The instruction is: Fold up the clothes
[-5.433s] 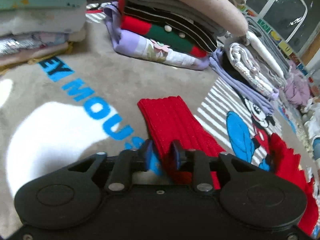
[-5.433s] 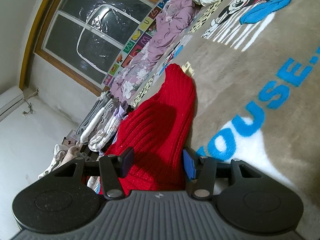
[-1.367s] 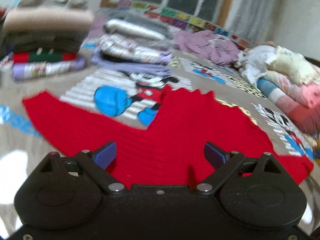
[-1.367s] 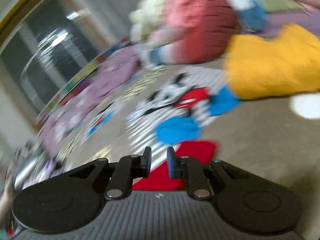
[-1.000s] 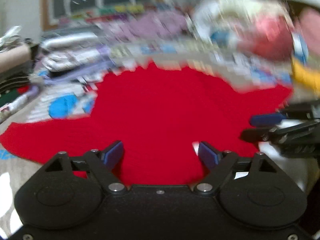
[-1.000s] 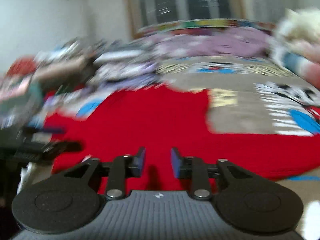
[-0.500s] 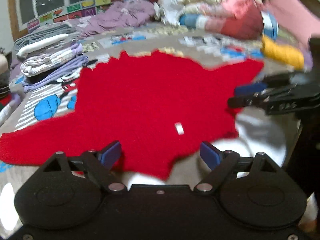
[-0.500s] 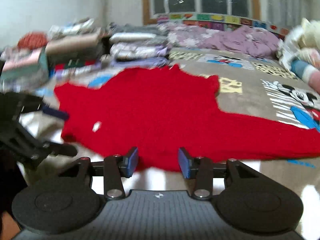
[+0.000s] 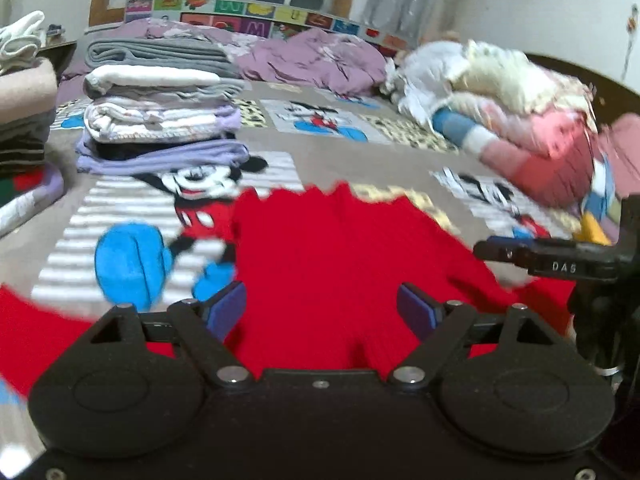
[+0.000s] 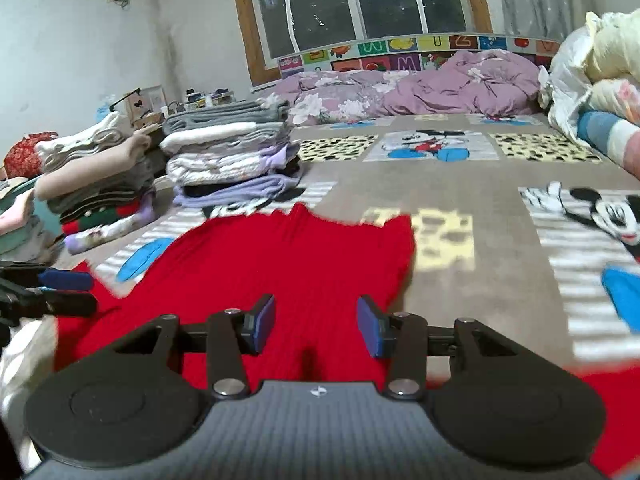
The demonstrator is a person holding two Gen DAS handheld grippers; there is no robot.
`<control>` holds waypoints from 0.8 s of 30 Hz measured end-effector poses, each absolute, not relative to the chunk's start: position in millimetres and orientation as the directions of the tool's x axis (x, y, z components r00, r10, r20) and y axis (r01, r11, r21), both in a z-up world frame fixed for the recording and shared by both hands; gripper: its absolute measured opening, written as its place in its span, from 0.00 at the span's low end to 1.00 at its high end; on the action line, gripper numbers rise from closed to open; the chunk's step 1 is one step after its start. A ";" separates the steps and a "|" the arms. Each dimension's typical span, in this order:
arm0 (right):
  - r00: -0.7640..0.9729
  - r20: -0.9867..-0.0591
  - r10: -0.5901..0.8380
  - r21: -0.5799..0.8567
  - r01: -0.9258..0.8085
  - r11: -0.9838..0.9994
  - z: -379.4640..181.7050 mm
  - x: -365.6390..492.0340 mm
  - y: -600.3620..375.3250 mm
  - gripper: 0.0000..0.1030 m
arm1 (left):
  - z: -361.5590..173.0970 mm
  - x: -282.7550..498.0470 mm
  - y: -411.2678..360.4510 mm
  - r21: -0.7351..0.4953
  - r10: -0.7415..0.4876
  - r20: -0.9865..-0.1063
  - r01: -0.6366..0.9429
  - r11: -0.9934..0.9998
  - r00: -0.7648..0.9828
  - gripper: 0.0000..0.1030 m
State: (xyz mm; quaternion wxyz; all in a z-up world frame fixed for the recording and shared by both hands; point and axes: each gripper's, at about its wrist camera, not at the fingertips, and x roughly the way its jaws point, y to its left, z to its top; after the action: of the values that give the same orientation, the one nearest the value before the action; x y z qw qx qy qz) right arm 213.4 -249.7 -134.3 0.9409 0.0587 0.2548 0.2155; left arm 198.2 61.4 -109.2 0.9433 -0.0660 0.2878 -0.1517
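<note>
Mickey Mouse blanket (image 10: 460, 168) underneath, with a red sweater (image 9: 340, 248) spread flat on it. Left gripper (image 9: 324, 310) spread wide, pinching nothing, low over the near edge of the sweater; a raised fold of knit between the blue pads (image 9: 226, 308) (contact with them not clear). Right gripper (image 10: 316, 324) likewise parted, less widely, empty, above the sweater's near edge, red knit filling the gap. Beyond the fingertips, the jagged far hem (image 10: 320, 216), then bare blanket. Left of the fingers, stacks of folded clothes (image 10: 232, 160); right of them, a heap of unfolded laundry (image 9: 520, 120). Sleeve (image 9: 24, 320) running out past the left gripper's left finger. Each gripper just beside the other (seen at the frame edges).
</note>
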 end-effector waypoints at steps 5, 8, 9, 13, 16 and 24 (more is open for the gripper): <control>0.770 -0.466 0.436 0.246 -0.360 0.900 -131.4 272.7 -261.5 0.51 | -105.9 259.3 87.8 -0.291 -0.352 -0.525 0.225 0.930 0.775 0.78; 0.751 -0.488 0.444 0.279 -0.348 0.895 -134.1 307.5 -267.4 0.54 | -111.2 297.8 98.7 -0.341 -0.373 -0.538 0.210 0.916 0.756 0.70; 0.740 -0.495 0.455 0.305 -0.342 0.889 -135.8 319.2 -270.2 0.55 | -114.2 308.7 102.6 -0.369 -0.392 -0.537 0.210 0.906 0.747 0.70; 0.696 -0.487 0.527 0.461 -0.308 0.832 -146.0 359.9 -284.3 0.59 | -133.3 346.4 119.6 -0.488 -0.445 -0.545 0.163 0.858 0.710 0.68; 0.675 -0.493 0.549 0.528 -0.270 0.806 -160.1 379.6 -291.5 0.59 | -143.0 366.7 126.8 -0.544 -0.479 -0.559 0.137 0.828 0.677 0.64; 0.625 -0.514 0.587 0.578 -0.253 0.776 -181.3 388.8 -292.4 0.58 | -157.7 388.1 113.1 -0.564 -0.529 -0.595 0.154 0.811 0.605 0.46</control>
State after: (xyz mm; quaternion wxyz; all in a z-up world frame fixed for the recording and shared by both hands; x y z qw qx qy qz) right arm 388.8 -292.4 -181.3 0.8710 0.2324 0.3594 0.2413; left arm 388.1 113.1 -157.7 0.8644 -0.2353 0.3982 -0.1974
